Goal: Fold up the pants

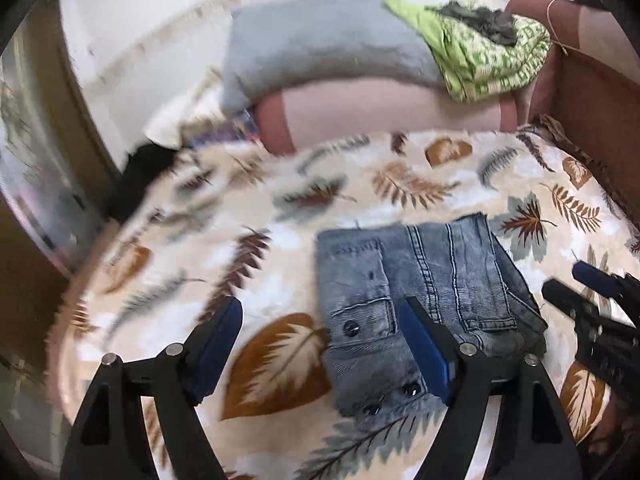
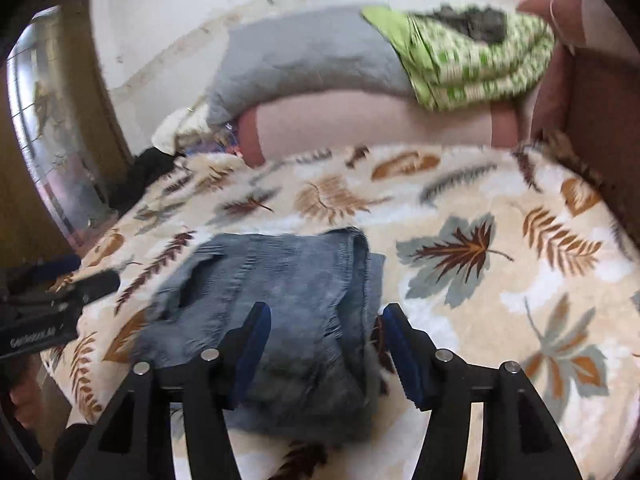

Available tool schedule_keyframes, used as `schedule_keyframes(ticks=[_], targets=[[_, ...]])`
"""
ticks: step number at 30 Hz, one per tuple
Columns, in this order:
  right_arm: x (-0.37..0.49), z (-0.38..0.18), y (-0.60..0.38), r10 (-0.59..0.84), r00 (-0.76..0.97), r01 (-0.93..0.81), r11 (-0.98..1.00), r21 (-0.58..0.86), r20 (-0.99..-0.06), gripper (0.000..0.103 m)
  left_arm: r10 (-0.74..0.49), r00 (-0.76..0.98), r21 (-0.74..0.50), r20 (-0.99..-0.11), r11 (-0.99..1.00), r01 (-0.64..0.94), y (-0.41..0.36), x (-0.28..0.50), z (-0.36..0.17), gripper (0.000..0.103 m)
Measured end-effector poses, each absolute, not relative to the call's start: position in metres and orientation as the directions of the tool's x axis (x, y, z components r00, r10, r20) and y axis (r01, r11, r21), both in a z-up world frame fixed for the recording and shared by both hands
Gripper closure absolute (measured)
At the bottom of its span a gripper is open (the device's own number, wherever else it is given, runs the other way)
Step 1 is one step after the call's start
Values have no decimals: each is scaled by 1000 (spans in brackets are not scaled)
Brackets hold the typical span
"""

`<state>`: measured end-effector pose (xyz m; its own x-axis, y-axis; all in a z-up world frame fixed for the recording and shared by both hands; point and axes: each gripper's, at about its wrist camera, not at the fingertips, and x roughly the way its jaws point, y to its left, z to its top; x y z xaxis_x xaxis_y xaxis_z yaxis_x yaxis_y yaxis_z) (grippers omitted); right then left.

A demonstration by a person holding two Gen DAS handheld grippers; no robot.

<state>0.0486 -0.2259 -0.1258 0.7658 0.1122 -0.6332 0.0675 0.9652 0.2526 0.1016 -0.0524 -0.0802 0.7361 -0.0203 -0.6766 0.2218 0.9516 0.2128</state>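
The blue denim pants [image 1: 424, 280] lie folded into a compact bundle on a leaf-patterned blanket [image 1: 280, 208]. My left gripper [image 1: 322, 320] is open and empty, its right finger over the bundle's near left part, its left finger over bare blanket. The right gripper [image 1: 576, 280] shows at the bundle's right edge. In the right wrist view the pants [image 2: 296, 280] lie just ahead, and my right gripper [image 2: 326, 328] is open and empty, straddling the bundle's right edge. The left gripper [image 2: 76, 276] shows at the far left.
A pink sofa back [image 1: 384, 112] runs behind the blanket, with a grey cushion [image 1: 312, 40] and a green patterned cloth [image 1: 488, 56] on top. A brown armrest [image 1: 592, 112] stands at the right. A dark cloth [image 1: 144, 172] lies at the blanket's left corner.
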Motion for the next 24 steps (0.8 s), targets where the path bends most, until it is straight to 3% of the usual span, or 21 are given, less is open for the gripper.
schedule_keyframes(ticks=[16, 19, 24], targets=[[-16, -40, -177, 63, 811, 28, 989, 146, -581, 37, 50, 856, 217, -515, 973, 73, -15, 19, -5, 21], [-18, -35, -167, 65, 815, 11, 992, 128, -576, 37, 49, 864, 193, -501, 979, 56, -6, 12, 2, 13], [-16, -33, -157, 68, 811, -2, 994, 114, -581, 37, 65, 875, 191, -479, 981, 31, 3, 8, 9, 12]])
